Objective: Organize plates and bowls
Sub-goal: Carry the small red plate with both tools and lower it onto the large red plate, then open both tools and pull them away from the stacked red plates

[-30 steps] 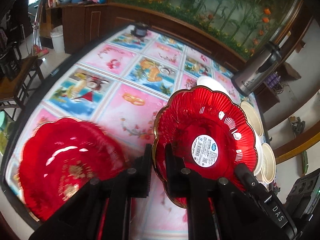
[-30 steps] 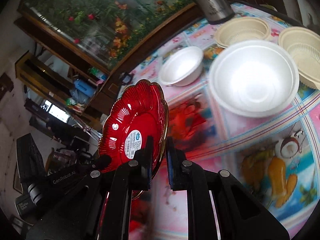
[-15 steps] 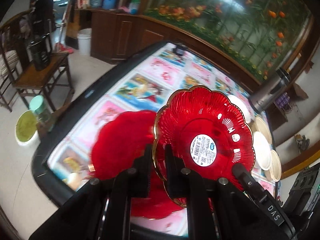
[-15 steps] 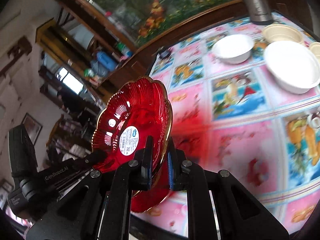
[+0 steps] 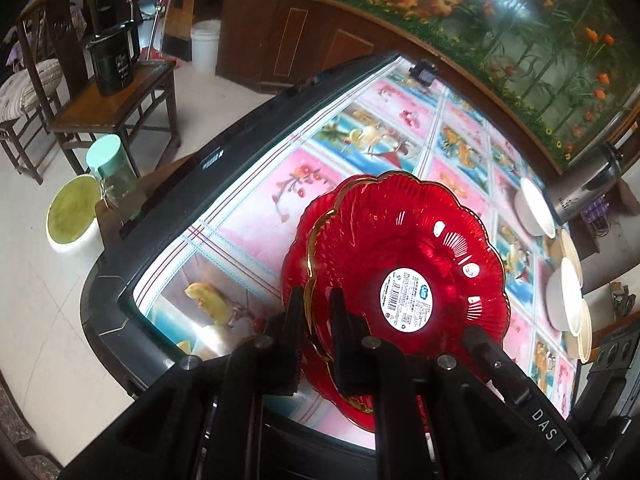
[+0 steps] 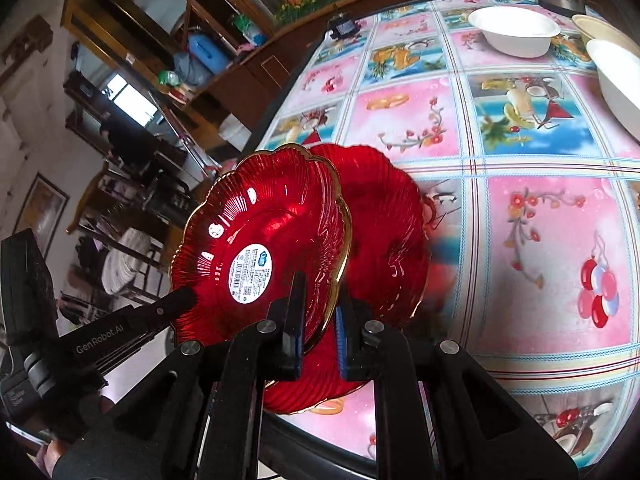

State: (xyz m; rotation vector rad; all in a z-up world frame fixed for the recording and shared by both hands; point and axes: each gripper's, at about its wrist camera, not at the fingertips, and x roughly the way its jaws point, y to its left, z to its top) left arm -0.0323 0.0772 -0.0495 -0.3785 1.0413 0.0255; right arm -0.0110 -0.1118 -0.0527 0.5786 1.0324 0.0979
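Tablecloth [image 6: 540, 220] | both fingers clamp red plate [image 5: 400, 272] rim | jar [image 5: 112, 176] left-view only, maybe glass

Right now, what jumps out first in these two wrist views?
The red scalloped plate, gold-rimmed with a white sticker, held tilted by both the left gripper and the right gripper over a second red plate lying near the table's corner. Behind: the bright fruit-print tablecloth and white bowls at its far end.
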